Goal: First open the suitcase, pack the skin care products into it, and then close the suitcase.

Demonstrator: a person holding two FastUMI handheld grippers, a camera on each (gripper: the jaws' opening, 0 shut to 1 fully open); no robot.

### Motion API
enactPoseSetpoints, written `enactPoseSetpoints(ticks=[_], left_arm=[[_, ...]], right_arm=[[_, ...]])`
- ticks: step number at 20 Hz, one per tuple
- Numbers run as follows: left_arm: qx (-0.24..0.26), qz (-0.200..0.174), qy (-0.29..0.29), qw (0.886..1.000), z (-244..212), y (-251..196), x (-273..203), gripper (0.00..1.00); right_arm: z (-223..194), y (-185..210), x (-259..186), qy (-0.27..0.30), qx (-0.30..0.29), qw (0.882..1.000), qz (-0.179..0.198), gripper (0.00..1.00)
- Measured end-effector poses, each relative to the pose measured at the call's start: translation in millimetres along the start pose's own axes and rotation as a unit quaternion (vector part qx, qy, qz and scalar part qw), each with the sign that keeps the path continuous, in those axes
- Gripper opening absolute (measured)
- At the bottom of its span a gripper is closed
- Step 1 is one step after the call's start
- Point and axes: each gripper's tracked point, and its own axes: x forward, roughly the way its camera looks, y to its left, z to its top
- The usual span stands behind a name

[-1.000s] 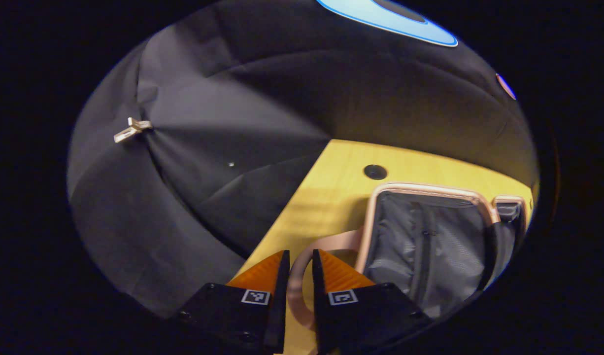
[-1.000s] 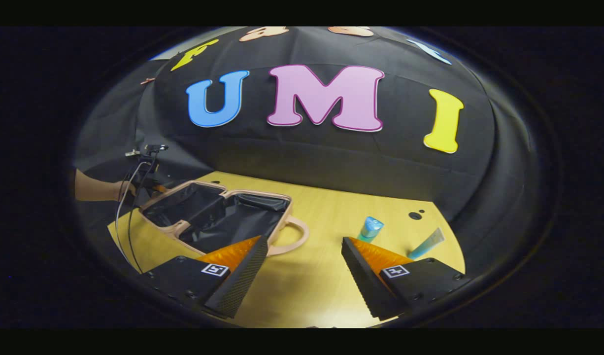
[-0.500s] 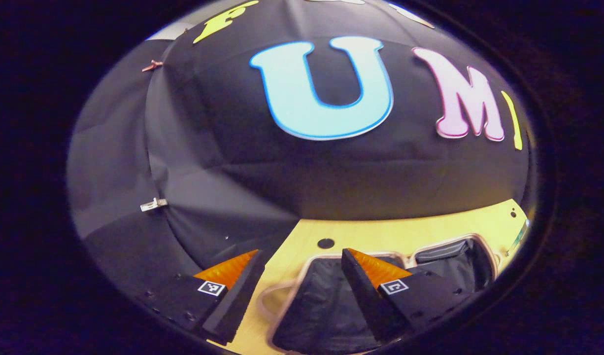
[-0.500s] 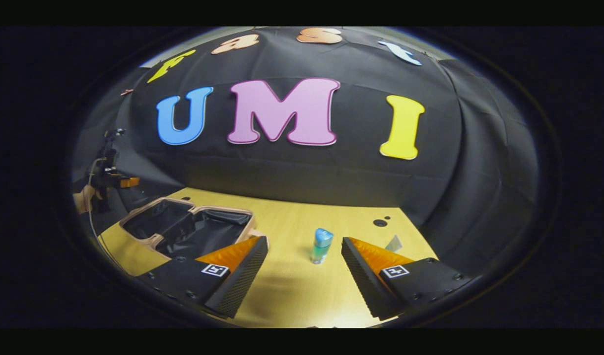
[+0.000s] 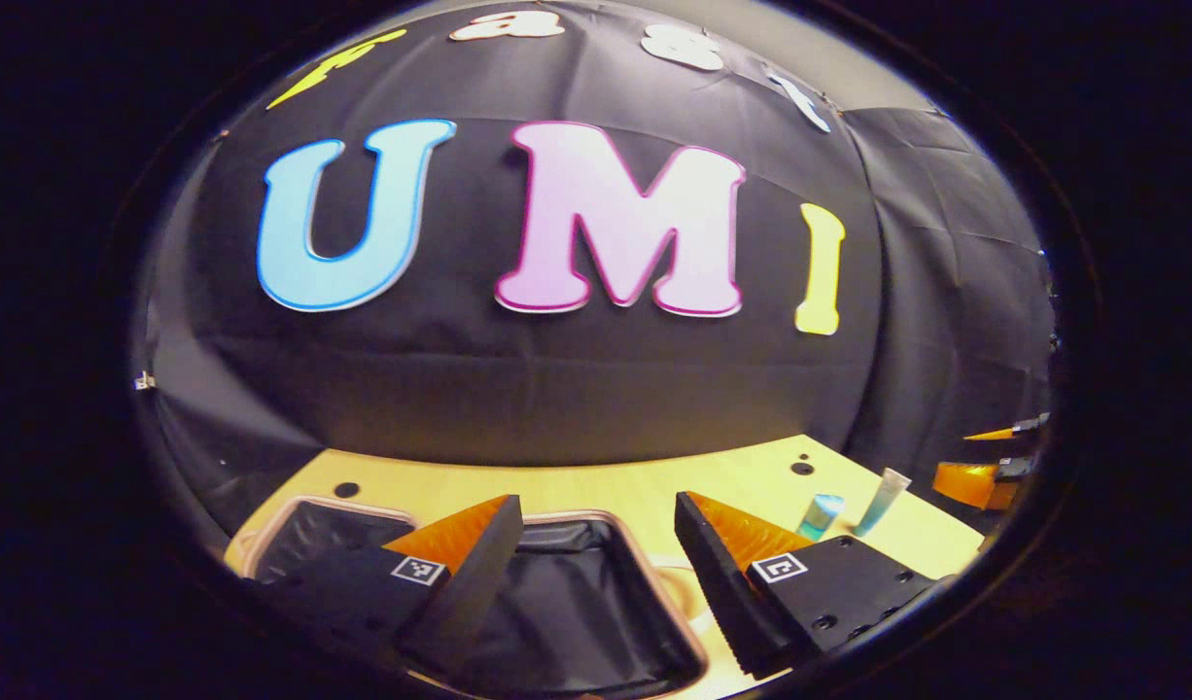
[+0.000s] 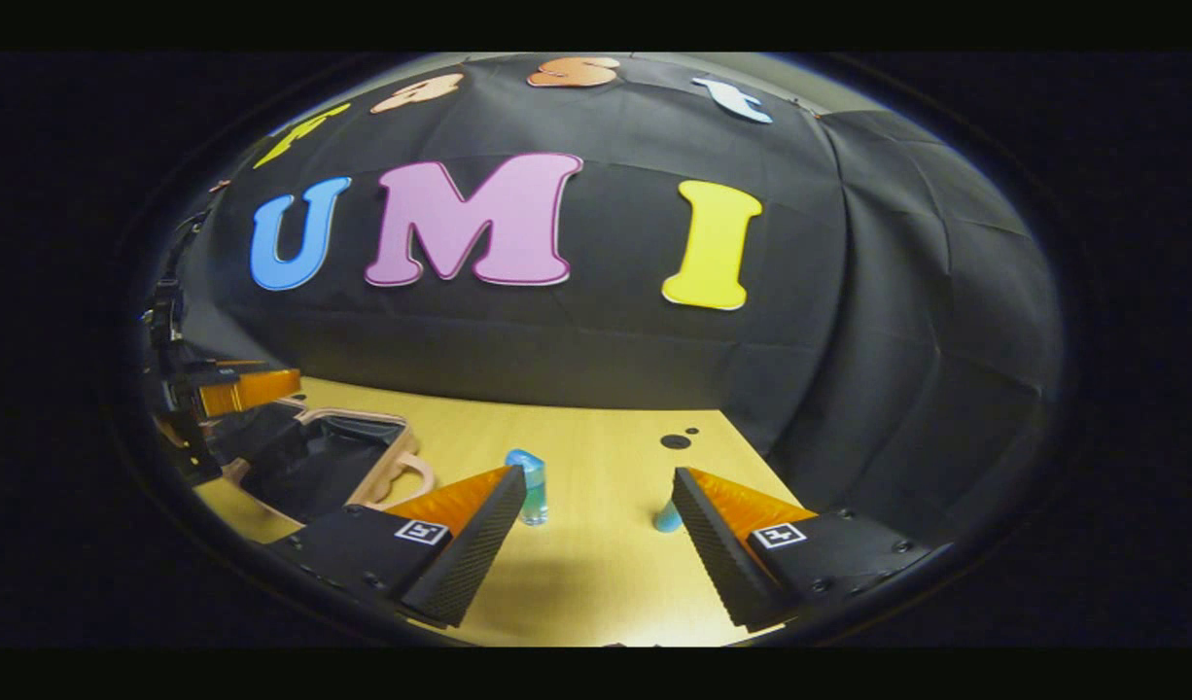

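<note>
Tube (image 6: 668, 516) half hidden behind right hand-held gripper (image 6: 596, 544), spread wide, empty; bottle (image 6: 528, 486) just beside its finger. Left hand-held gripper (image 5: 596, 574) released above open suitcase (image 5: 645, 569).

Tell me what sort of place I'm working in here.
Most likely a staged recording booth, not a lived-in room: black cloth wall behind a bare wooden table, with just an open suitcase and two skin care products set out.
</note>
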Motion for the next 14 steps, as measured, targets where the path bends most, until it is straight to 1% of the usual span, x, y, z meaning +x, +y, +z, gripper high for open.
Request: enactPoseSetpoints(ticks=[4,5,7,10,11,12,13,14], left_arm=[[0.006,-0.091,0.038,0.995,-45,-103,36,0.99],[0.009,-0.109,0.048,0.993,-59,-122,40,0.99],[0.028,-0.128,0.067,0.989,-80,-150,56,0.98],[0.037,-0.135,0.099,0.985,-102,-163,78,0.99],[0.034,-0.132,0.108,0.985,-108,-164,88,0.99],[0.031,-0.126,0.122,0.984,-115,-166,96,0.99],[0.029,-0.112,0.133,0.984,-121,-166,104,0.99],[0.024,-0.108,0.142,0.984,-126,-168,109,0.96]], right_arm=[[-13,-45,8,-0.001,0.012,0.999,-0.037,0.97],[-19,-55,8,0.002,0.017,0.999,-0.045,0.97],[-29,-73,8,0.009,0.026,0.998,-0.059,0.96],[-44,-91,7,0.019,0.030,0.997,-0.070,0.97],[-51,-97,9,0.026,0.033,0.997,-0.072,1.00],[-58,-99,11,0.035,0.042,0.996,-0.074,0.96],[-63,-98,13,0.044,0.057,0.995,-0.070,0.96],[-69,-95,17,0.051,0.069,0.994,-0.067,0.97]])
